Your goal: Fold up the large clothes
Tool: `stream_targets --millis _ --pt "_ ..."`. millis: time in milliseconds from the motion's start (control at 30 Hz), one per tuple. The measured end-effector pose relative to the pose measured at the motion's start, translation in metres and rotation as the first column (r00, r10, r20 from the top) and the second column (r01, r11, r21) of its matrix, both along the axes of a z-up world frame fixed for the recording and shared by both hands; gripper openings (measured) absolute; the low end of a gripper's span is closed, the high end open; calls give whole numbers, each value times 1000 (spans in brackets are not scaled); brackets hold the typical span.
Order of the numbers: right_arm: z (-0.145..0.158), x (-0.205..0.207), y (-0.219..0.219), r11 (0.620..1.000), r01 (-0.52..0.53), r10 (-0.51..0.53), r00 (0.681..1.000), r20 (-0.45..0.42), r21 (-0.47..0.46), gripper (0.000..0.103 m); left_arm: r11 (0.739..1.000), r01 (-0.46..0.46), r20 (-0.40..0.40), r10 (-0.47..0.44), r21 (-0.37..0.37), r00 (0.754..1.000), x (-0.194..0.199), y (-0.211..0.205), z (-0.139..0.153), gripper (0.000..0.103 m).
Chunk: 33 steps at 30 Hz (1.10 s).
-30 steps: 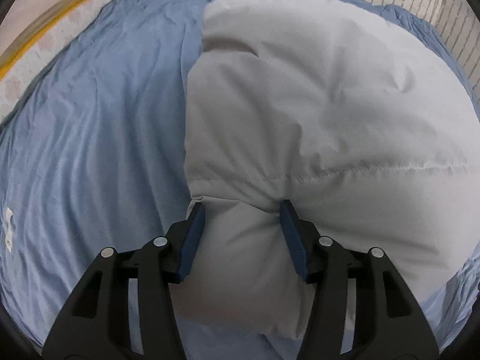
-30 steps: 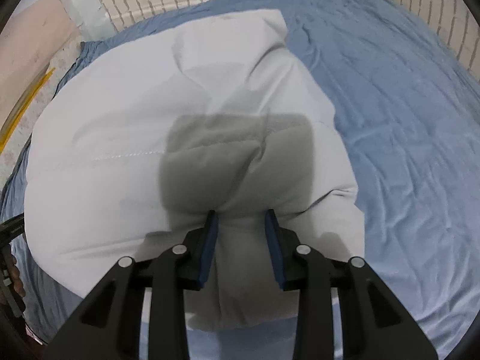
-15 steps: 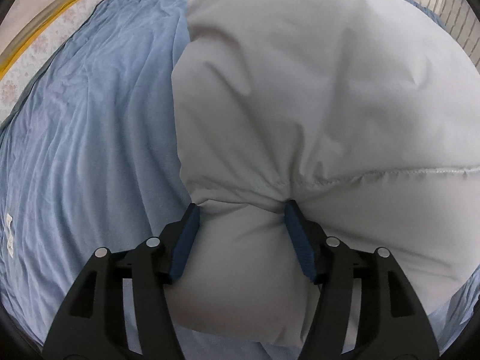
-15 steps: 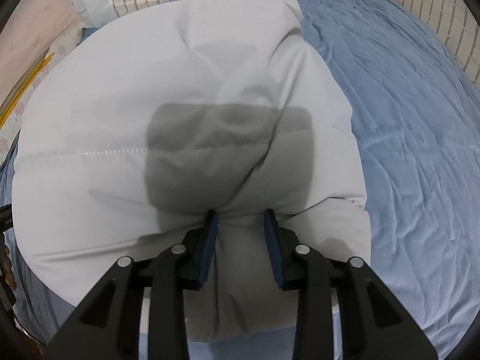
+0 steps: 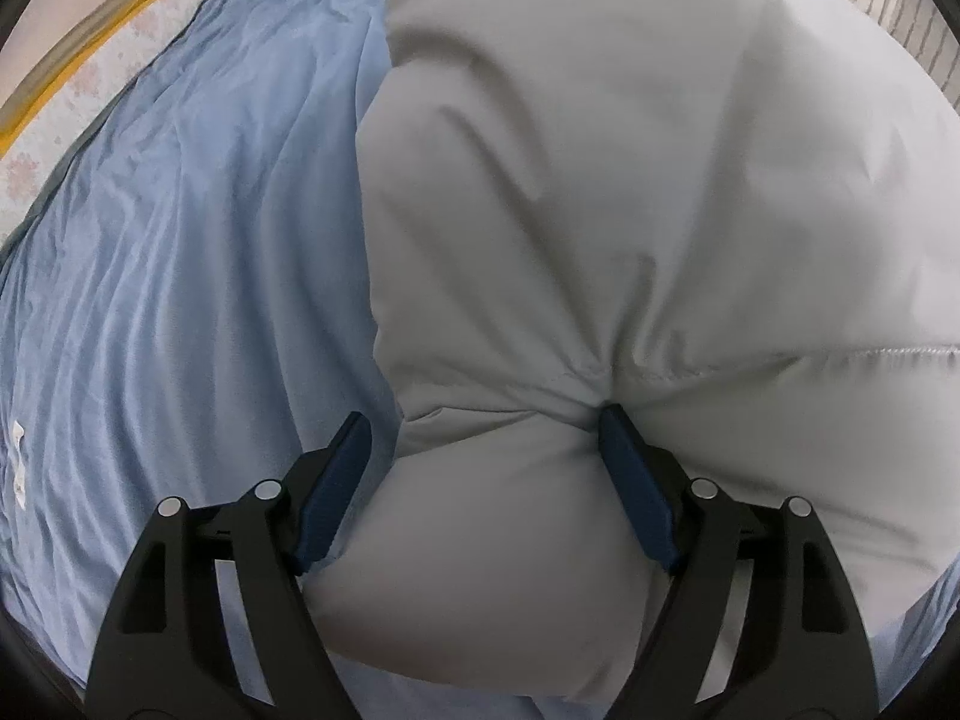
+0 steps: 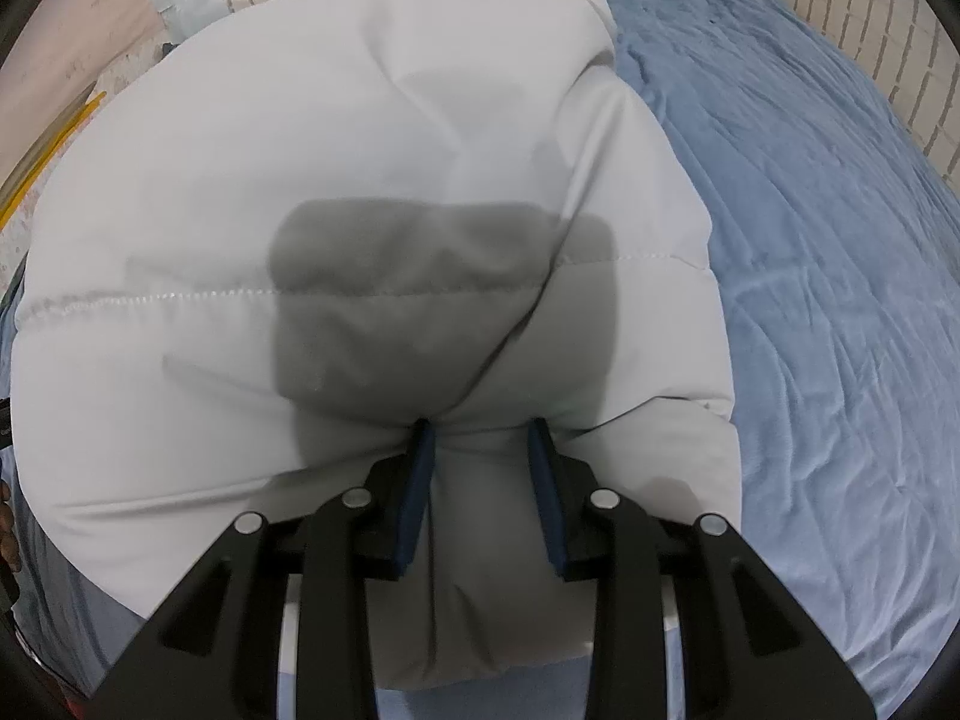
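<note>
The left gripper point(image 5: 483, 423) points forward with its two blue-padded fingers point(image 5: 636, 495) spread wide; the right-hand pad presses into white padded fabric, while the left-hand pad stands just off it. The right gripper point(image 6: 483, 432) has its fingers point(image 6: 414, 492) drawn close, pinching a bunched fold between them.

Bed point(image 6: 840, 240) (blue sheet, wrinkled); white padded quilt point(image 6: 300, 180) lying on it.

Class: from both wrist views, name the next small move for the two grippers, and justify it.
Probably open the right gripper too. The left gripper has one finger off the white padded garment, which looks doubled over on the blue sheet, while the right fingers pinch its near edge.
</note>
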State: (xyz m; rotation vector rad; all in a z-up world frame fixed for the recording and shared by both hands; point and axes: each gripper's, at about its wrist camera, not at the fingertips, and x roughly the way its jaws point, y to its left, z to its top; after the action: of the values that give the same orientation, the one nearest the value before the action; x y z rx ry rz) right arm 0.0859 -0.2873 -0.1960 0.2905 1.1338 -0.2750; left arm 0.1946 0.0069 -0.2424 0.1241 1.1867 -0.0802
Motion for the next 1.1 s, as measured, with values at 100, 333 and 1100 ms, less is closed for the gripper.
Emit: stream_targets --millis 100,333,1100 --pt "0 -1 1 1000 -2 2 1000 2 -2 32 1000 4 4 -4 10 1000 -11 3 2 79" --pt "-2 -2 0 1000 -1 1 1000 8 6 32 998 17 26 -19 64 999 -14 -11 4 79" --pt "1 -67 -43 994 98 -106 973 204 48 95 994 -82 145 71 70 987 -82 20 50 100"
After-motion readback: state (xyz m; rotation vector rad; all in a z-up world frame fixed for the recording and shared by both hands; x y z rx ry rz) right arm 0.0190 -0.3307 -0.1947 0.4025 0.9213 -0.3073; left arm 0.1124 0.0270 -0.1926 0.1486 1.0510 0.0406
